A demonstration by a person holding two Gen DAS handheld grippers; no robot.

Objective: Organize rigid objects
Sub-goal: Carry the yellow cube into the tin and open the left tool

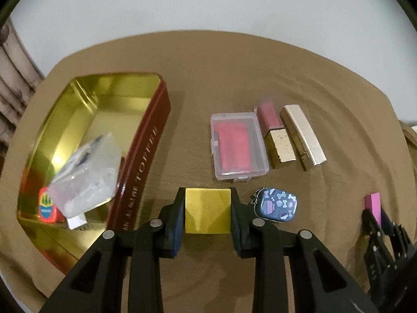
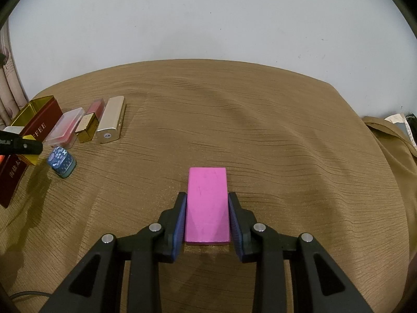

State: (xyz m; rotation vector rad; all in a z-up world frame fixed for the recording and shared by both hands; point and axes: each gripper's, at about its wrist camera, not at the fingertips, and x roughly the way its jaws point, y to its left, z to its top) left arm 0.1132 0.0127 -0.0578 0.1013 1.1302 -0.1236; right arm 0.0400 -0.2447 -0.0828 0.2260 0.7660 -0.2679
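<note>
A bench under a wrinkled tan cloth (image 2: 260, 135) carries an open tin (image 1: 146, 140) at the left, then a clear case (image 1: 238, 146), two lipsticks (image 1: 276, 135) and a small blue tin (image 1: 277, 206).

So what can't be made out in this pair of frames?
- Clear box in the tin, left wrist view: motion-blurred, label unreadable.
- Items under it in the tin: mostly covered by the box.
- Gold block in the left gripper: rear end hidden between the fingers.
- Tin, right wrist view: cut off by the left edge.
- Pink block, left wrist view: mostly hidden by the right gripper.
</note>
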